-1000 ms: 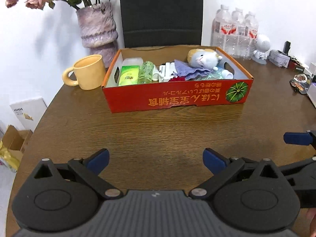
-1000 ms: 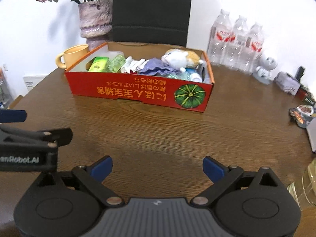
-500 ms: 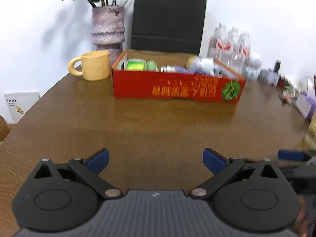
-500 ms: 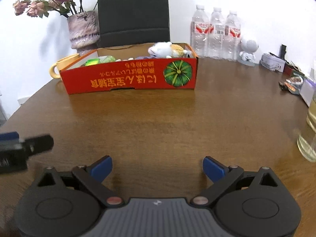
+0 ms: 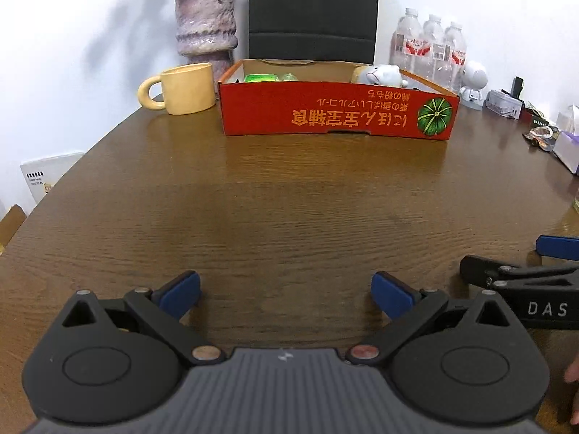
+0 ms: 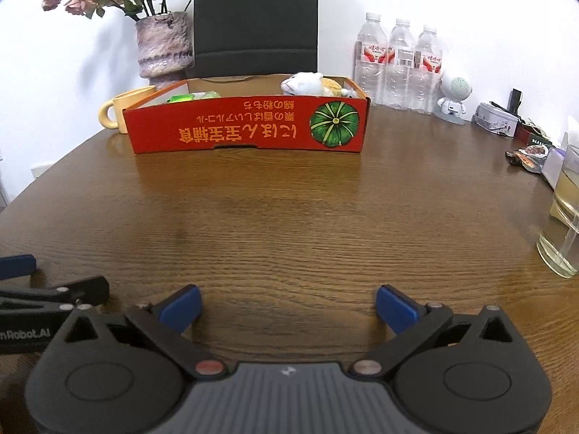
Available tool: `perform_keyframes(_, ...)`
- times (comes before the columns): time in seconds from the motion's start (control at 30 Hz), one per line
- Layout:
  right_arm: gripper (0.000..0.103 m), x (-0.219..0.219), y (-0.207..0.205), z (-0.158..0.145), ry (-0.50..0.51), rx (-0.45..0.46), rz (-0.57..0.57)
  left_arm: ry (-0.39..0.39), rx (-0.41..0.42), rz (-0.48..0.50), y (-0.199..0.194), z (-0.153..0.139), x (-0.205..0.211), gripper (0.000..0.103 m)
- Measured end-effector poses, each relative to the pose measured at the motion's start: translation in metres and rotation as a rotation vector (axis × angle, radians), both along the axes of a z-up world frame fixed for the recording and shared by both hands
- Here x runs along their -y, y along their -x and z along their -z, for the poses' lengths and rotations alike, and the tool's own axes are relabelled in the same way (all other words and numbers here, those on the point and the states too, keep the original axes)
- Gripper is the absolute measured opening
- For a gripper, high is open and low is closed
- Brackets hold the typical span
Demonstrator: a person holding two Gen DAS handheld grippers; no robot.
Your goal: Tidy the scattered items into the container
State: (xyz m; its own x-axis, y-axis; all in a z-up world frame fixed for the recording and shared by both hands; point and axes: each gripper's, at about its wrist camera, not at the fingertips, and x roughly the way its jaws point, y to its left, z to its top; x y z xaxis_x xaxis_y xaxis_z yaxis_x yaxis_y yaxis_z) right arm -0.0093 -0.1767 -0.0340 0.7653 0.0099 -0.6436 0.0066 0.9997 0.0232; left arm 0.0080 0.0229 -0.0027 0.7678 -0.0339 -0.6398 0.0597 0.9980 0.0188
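A red cardboard box (image 5: pixel 336 115) with a pumpkin picture stands at the far side of the round wooden table; it also shows in the right wrist view (image 6: pixel 246 126). In it lie a white plush toy (image 5: pixel 380 74) (image 6: pixel 311 84) and green packets (image 5: pixel 260 78); the rest of its contents are hidden by the front wall. My left gripper (image 5: pixel 286 291) is open and empty, low over the table's near part. My right gripper (image 6: pixel 287 305) is open and empty beside it. Each gripper shows at the edge of the other's view.
A yellow mug (image 5: pixel 184 88) and a vase of dried flowers (image 5: pixel 206 21) stand left of the box. Three water bottles (image 6: pixel 398 65), a small white robot figure (image 6: pixel 454 96), a tin and snack packets (image 6: pixel 528 153) sit at the right. A glass of liquid (image 6: pixel 562 224) stands near the right edge.
Both grippers have dropped lower and pulled back from the box, so its contents are now seen nearly edge-on. Both stay open and empty.
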Motion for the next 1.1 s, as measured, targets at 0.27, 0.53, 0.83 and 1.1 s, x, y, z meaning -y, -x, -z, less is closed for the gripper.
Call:
perform_keyframes(0.27, 0.103, -0.0012, -0.0001, -0.0006, -0.003, 0.000, -0.008, 0.000, -0.003, -0.003, 0.0022, 0.0005, -0.0016, 0.103)
perform_keyframes(0.53, 0.103, -0.0005, 0.0008, -0.0009, -0.002, 0.000, -0.014, 0.001, -0.003, -0.002, 0.0026, -0.0003, -0.0025, 0.103)
perform_keyframes(0.83, 0.103, -0.0006, 0.0026, -0.0008, -0.002, 0.000, -0.022, 0.000, -0.003, -0.002, 0.0023, -0.0003, -0.0022, 0.103)
perform_keyframes(1.1, 0.103, 0.0000, 0.0027, -0.0010, -0.002, 0.000, -0.024, 0.001, -0.004, -0.001, 0.0022, -0.0003, -0.0020, 0.103)
